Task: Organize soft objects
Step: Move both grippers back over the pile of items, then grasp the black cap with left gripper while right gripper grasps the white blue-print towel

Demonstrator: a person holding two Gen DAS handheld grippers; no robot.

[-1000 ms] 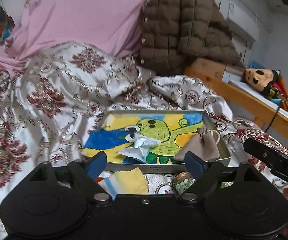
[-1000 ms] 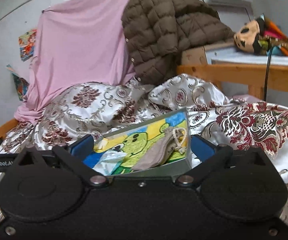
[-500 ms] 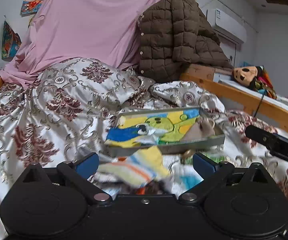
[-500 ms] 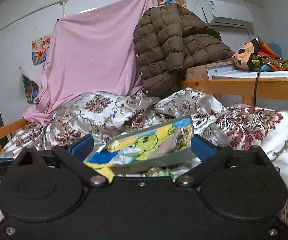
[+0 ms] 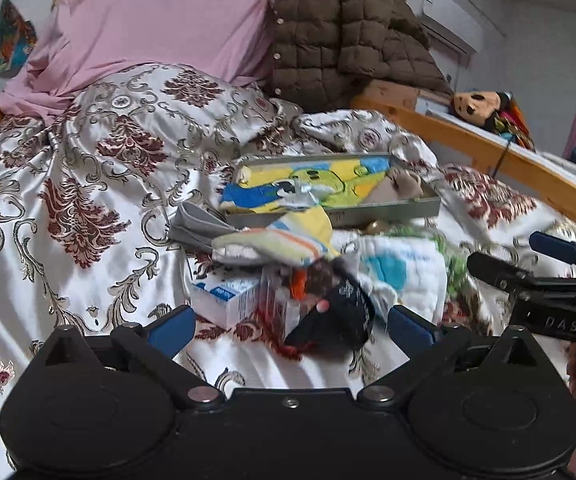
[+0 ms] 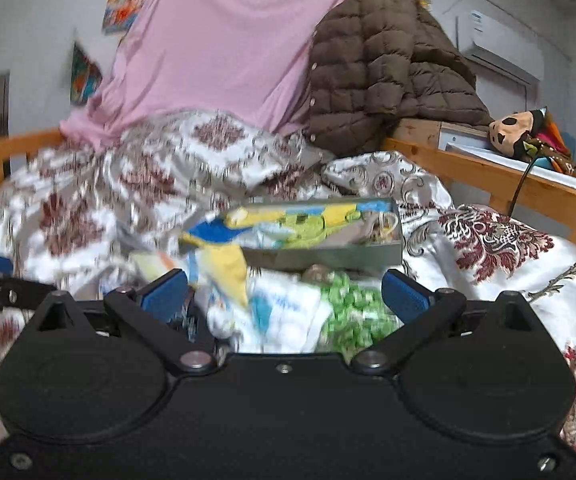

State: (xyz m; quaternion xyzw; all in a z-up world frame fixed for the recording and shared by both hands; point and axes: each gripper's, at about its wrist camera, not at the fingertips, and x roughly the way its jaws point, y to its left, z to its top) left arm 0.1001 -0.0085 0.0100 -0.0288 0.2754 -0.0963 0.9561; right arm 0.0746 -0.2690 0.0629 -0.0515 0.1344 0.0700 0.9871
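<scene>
Heap of soft things (image 5: 312, 256) on bed, just in front of tray (image 5: 416, 208): striped yellow sock on top, grey cloth left of tray's near corner, white-blue pack and green scrap right, black piece nearest.
Tan pouch (image 5: 400, 188) already inside tray, right end.
Left tongs (image 5: 290, 326) spread wide, nothing between, poised over black piece.
Right tongs (image 6: 284, 294) spread too, empty, over white-blue pack.
Risk: tangled heap, one pinch could drag neighbours along; slippery quilt (image 5: 88, 184), tilted tray may slide.
Readable: "DAS" on right tool; box print too blurred.
</scene>
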